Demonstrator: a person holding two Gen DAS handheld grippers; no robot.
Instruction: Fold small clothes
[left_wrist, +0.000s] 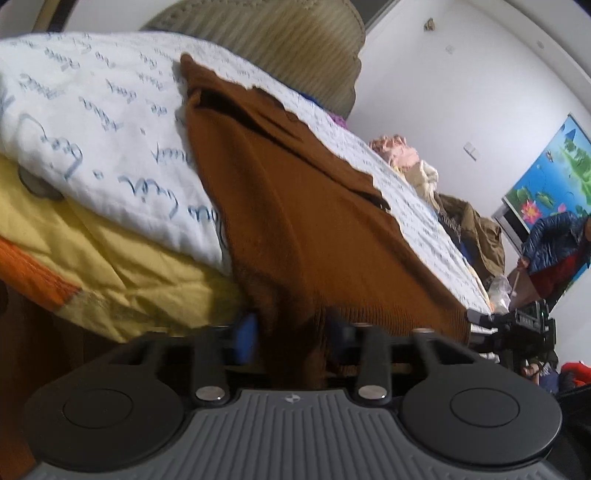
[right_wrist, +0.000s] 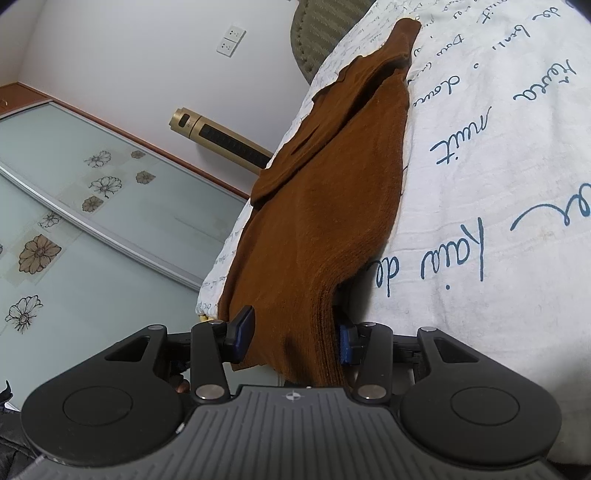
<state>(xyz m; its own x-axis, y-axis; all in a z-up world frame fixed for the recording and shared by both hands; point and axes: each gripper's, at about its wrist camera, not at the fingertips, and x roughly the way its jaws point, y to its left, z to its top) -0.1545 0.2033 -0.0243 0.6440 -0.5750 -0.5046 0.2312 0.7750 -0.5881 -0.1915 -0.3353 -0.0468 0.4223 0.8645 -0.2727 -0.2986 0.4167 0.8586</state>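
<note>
A brown knitted garment (left_wrist: 295, 206) lies flat on the white bed cover with blue script (left_wrist: 110, 110), and its hem hangs over the near bed edge. My left gripper (left_wrist: 290, 328) straddles a bunched part of that hem, jaws parted, with the cloth loose between the blue pads (left_wrist: 245, 336). In the right wrist view the same garment (right_wrist: 325, 192) runs away up the cover (right_wrist: 498, 184). My right gripper (right_wrist: 295, 336) stands open around the hanging hem fold, its pads (right_wrist: 345, 343) beside the cloth. A black device (left_wrist: 517, 328) at the hem's right end looks like the right gripper.
A yellow quilt (left_wrist: 110, 251) shows under the cover. A padded headboard (left_wrist: 295, 44) is at the far end, with heaped clothes (left_wrist: 461, 221) along the bed's right side. A person in a blue jacket (left_wrist: 554, 243) stands at right. A gold tower unit (right_wrist: 221, 136) and flowered sliding doors (right_wrist: 74, 221) flank the bed.
</note>
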